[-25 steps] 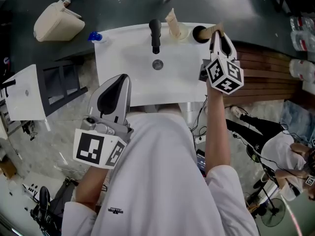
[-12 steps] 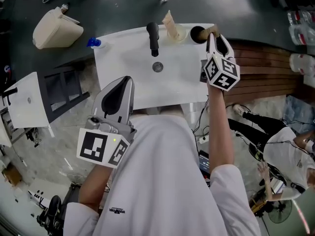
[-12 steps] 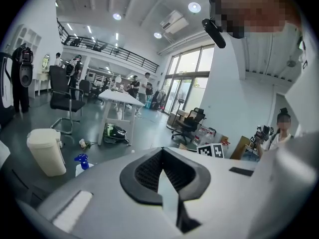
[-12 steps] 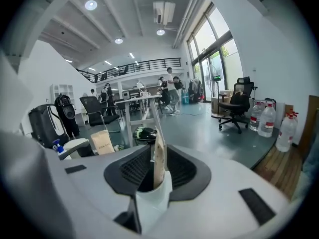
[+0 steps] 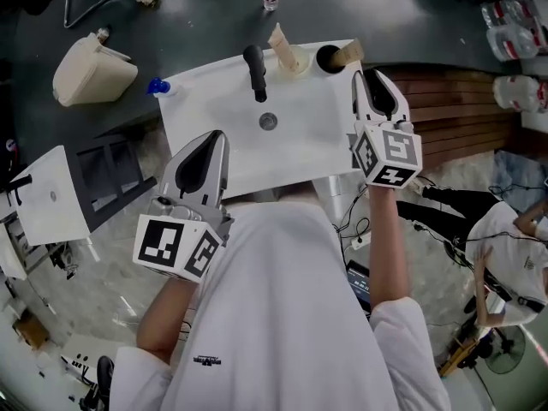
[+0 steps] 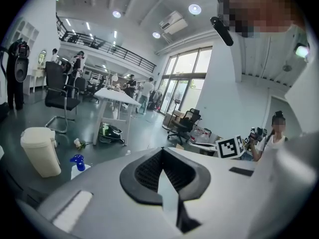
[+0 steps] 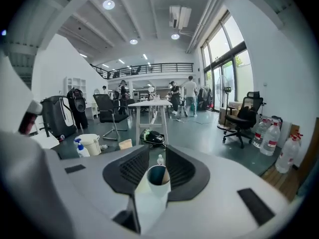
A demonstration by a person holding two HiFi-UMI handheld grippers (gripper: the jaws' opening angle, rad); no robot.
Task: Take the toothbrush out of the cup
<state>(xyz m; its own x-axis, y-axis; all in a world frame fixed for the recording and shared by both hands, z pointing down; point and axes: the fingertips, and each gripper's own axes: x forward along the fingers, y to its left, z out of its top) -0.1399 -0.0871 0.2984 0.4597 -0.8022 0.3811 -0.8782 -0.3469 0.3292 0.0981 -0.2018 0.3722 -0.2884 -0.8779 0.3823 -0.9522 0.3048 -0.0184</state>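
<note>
A dark-lined cup (image 5: 328, 58) stands at the far right corner of the white sink (image 5: 214, 110), and a tan toothbrush handle (image 5: 349, 52) leans out of it to the right. My right gripper (image 5: 370, 77) hovers just short of the cup, a little to its right, open and empty. In the right gripper view the cup (image 7: 152, 188) shows through the gap of my right gripper (image 7: 157, 156). My left gripper (image 5: 210, 137) hangs over the sink's near left edge, shut and empty. The left gripper (image 6: 162, 153) points across the sink top.
A black faucet (image 5: 254, 68) and a drain (image 5: 268, 122) sit mid-sink, with a tan tube (image 5: 282, 48) in a holder left of the cup. A beige bin (image 5: 90, 71) and a blue spray bottle (image 5: 157, 86) stand at the left. Wooden boards (image 5: 462, 110) lie to the right.
My right gripper has drawn back from the cup toward me. The toothbrush handle stays in the cup. The left gripper has held its place.
</note>
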